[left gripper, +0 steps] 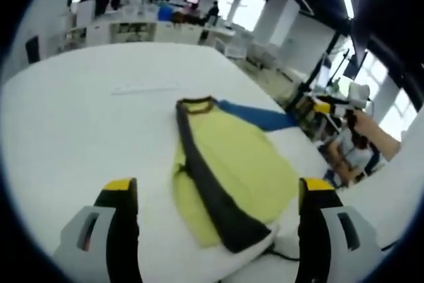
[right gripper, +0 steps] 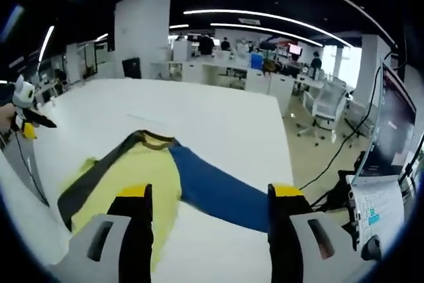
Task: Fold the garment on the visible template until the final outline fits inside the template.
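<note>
A yellow garment [left gripper: 232, 164] lies flat on the white table [left gripper: 86, 117], with a dark band [left gripper: 205, 177] running down it and a dark collar at the far end. Its blue sleeve [left gripper: 262, 117] stretches away toward the table edge. My left gripper [left gripper: 218, 187] is open above the garment's near end, with nothing between its jaws. In the right gripper view the same garment [right gripper: 126, 170] lies ahead, and the blue sleeve [right gripper: 215, 193] runs across between the jaws of my open right gripper [right gripper: 211, 195]. A faint line [left gripper: 142, 89] marks the table beyond the collar.
The right gripper [left gripper: 334, 105], held in a person's hand, hangs beyond the table edge. The left gripper [right gripper: 23, 107] appears at the far left. A black cable [left gripper: 278, 254] lies near the garment. Office desks, chairs [right gripper: 324, 111] and a keyboard [right gripper: 374, 211] surround the table.
</note>
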`<state>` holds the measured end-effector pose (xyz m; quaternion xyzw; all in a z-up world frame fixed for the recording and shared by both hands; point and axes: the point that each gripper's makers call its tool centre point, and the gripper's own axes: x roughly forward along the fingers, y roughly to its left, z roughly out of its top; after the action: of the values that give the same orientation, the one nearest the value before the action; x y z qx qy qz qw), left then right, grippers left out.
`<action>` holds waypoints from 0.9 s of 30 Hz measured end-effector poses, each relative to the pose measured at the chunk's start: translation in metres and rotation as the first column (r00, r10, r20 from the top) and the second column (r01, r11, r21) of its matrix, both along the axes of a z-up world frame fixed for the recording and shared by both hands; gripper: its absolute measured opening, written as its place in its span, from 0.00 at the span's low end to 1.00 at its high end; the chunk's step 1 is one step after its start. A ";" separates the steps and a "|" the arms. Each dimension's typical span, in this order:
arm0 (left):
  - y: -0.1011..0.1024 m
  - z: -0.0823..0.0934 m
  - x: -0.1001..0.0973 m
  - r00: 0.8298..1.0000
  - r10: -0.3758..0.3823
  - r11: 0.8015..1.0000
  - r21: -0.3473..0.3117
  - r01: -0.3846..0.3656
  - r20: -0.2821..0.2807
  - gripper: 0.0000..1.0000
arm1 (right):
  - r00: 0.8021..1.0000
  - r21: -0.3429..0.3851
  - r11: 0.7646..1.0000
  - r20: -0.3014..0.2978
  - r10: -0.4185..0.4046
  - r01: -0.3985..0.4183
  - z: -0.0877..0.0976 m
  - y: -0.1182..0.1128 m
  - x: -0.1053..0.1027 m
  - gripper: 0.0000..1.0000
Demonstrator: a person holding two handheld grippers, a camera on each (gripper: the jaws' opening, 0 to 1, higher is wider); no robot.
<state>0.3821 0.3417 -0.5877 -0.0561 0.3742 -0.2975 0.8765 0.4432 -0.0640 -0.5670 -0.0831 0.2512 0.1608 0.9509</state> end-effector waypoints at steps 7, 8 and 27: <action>0.005 0.002 -0.003 1.000 0.009 1.000 0.007 -0.009 0.002 0.98 | 0.997 -0.037 0.998 -0.053 0.051 -0.053 -0.010 0.013 -0.015 0.80; 0.006 0.002 -0.003 1.000 0.008 1.000 0.007 -0.008 0.003 0.98 | 0.997 -0.032 0.998 -0.056 0.056 -0.058 -0.010 0.015 -0.016 0.80; 0.007 -0.004 -0.021 0.999 -0.032 0.999 0.042 0.032 -0.007 0.99 | 0.967 0.035 0.982 -0.172 0.188 -0.185 -0.028 0.042 -0.056 1.00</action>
<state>0.3612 0.3490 -0.5917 -0.0324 0.3841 -0.3033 0.8715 0.3873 -0.0223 -0.5948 -0.0830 0.3232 0.2586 0.9065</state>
